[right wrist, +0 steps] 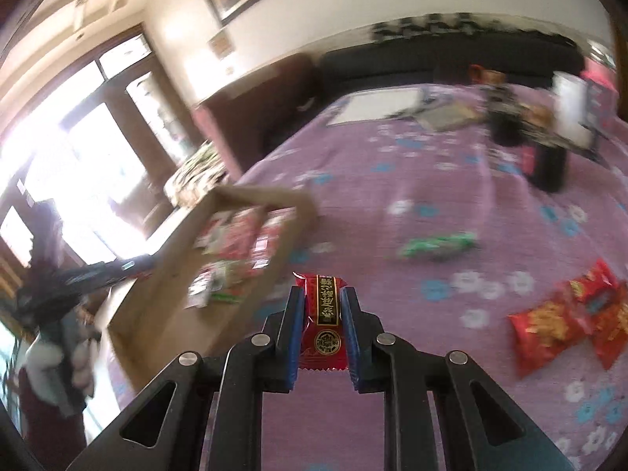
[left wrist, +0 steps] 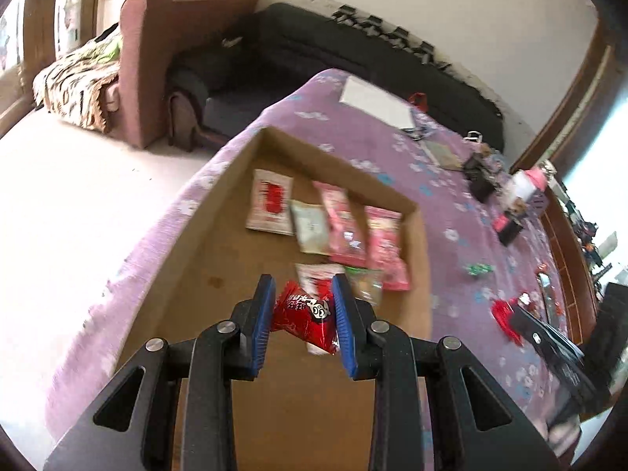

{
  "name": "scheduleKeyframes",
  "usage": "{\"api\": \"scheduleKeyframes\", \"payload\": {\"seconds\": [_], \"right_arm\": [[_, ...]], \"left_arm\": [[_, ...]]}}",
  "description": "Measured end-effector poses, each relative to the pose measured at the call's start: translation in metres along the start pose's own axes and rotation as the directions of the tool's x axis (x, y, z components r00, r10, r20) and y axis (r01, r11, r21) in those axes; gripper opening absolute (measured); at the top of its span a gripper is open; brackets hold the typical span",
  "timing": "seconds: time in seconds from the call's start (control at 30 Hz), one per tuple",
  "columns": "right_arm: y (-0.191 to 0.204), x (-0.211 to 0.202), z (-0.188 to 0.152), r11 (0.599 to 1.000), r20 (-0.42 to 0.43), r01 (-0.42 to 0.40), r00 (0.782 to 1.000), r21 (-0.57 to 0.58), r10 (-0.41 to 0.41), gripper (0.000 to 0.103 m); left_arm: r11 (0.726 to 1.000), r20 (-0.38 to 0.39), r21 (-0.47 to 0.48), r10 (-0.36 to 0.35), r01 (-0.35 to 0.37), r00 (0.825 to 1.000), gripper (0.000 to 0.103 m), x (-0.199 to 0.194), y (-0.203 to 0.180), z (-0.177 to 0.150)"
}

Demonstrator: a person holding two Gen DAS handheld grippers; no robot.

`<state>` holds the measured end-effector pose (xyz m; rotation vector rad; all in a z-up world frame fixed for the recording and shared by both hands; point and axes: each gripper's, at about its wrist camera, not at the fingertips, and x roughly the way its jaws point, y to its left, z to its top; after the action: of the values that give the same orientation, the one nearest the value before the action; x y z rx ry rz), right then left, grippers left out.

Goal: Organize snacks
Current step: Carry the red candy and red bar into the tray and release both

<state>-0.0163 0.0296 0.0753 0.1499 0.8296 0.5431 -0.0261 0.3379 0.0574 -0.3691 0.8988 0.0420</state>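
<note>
Basically both arms carry snacks toward the cardboard box (left wrist: 219, 204) on the purple flowered table (left wrist: 463, 212), where packets already lie in rows. Left hand-held gripper (left wrist: 302, 314) pinches a red snack packet (left wrist: 304, 316) above the box; right hand-held gripper (right wrist: 322, 324) pinches a red wrapped candy (right wrist: 322, 329) just beside it. Green candy (right wrist: 439, 244) and orange chip bags (right wrist: 557, 325) wait loose; sofa (left wrist: 314, 51) behind.

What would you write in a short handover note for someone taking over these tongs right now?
Left tongs: shut on a red sweet packet, above the cardboard box.
Right tongs: shut on a red wrapped sweet, over the purple cloth, beside the box.
Done: several packets, such as the pink packets, lie in the box.
Left: put both held snacks in the box, then collect the green sweet and the orange-red crisp bags on the cloth.
</note>
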Motion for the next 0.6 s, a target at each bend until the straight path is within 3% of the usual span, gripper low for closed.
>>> {"api": "scheduleKeyframes", "payload": {"seconds": [0.27, 0.6], "right_arm": [[0.094, 0.045, 0.002, 0.984, -0.106, -0.091, 0.992, -0.153, 0.075, 0.019], [0.150, 0.105, 0.001, 0.967, -0.212, -0.132, 0.974, -0.218, 0.085, 0.019]], "left_arm": [[1.000, -0.065, -0.012, 0.026, -0.027, 0.998, 0.027, 0.032, 0.017, 0.011], [0.998, -0.068, -0.021, 0.060, -0.061, 0.996, 0.031, 0.045, 0.024, 0.024]]}}
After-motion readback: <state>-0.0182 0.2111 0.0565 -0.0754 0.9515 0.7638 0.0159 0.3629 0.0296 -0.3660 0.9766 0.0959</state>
